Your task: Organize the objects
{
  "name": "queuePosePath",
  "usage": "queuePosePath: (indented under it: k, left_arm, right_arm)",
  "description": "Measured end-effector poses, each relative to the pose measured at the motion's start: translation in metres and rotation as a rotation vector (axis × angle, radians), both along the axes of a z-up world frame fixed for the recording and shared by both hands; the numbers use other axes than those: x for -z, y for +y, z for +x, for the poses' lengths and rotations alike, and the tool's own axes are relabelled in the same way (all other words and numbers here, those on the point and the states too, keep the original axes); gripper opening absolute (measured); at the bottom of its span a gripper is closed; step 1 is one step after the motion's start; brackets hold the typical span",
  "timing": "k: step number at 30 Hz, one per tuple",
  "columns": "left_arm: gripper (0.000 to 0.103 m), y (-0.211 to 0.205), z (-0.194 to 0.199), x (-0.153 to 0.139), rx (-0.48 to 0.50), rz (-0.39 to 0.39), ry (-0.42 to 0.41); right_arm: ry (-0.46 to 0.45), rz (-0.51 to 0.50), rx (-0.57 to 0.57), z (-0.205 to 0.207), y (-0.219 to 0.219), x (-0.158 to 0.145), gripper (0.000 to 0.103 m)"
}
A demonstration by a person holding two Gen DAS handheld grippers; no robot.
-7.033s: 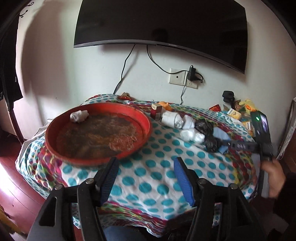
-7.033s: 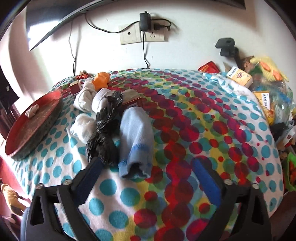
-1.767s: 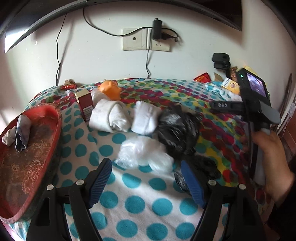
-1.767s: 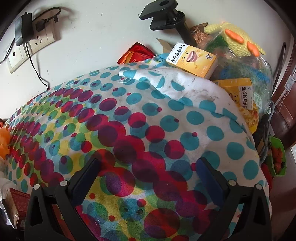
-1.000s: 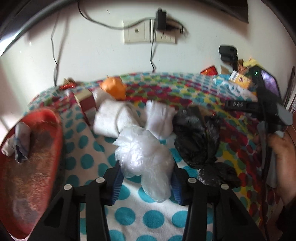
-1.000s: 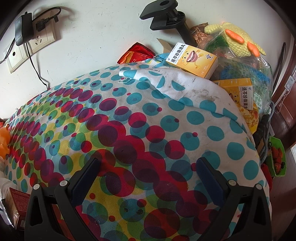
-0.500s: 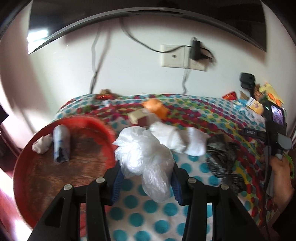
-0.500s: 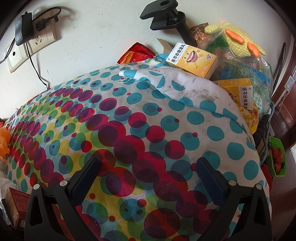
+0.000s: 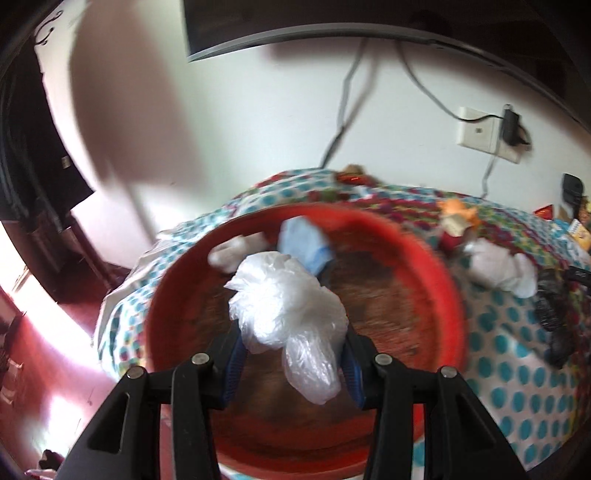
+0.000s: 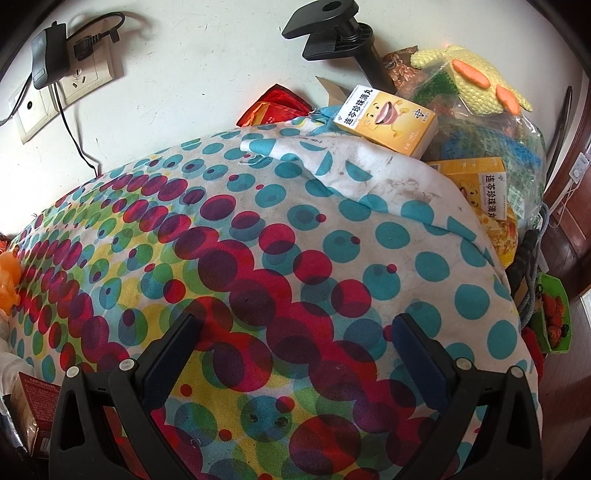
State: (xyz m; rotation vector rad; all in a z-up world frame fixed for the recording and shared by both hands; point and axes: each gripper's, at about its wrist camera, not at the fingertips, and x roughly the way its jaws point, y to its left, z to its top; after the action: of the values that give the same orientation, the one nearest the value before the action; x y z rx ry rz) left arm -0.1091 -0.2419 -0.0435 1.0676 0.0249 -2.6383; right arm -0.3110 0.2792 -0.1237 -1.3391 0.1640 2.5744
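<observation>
Inside the red tray point(image 9: 436, 266), the near and right stretch of the brown floor lies bare, while a blue rolled sock point(image 9: 303, 243) and a small white bundle point(image 9: 236, 251) crowd its far left edge. Under the right gripper point(image 10: 295, 350) the dotted cloth point(image 10: 258, 258) is open from the near edge to the wall. Along its right border, yellow boxes point(image 10: 388, 118), a filled plastic bag point(image 10: 498, 140) and a black clamp stand point(image 10: 332, 33) block the way.

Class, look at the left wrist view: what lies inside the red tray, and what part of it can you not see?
Inside the red tray lie a blue sock and a small white bundle. The clear plastic bag gripped by the left gripper hides part of the floor.
</observation>
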Motion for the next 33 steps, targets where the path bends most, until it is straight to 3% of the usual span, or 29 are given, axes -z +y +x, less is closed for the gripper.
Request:
queuePosePath:
  k: [9,21,33]
  left_arm:
    - [0.046,-0.070,0.022,0.003,-0.113,0.003,-0.011]
    - [0.046,-0.075,0.007,0.019,-0.116,0.044,-0.048]
    - [0.046,-0.083,-0.011,0.041,-0.135,0.012,-0.110]
  right_arm:
    - [0.000,0.001,0.001,0.000,0.000,0.000,0.103]
    - [0.000,0.001,0.002,0.000,0.000,0.000,0.103]
    - [0.000,0.001,0.000,0.001,0.002,0.000,0.103]
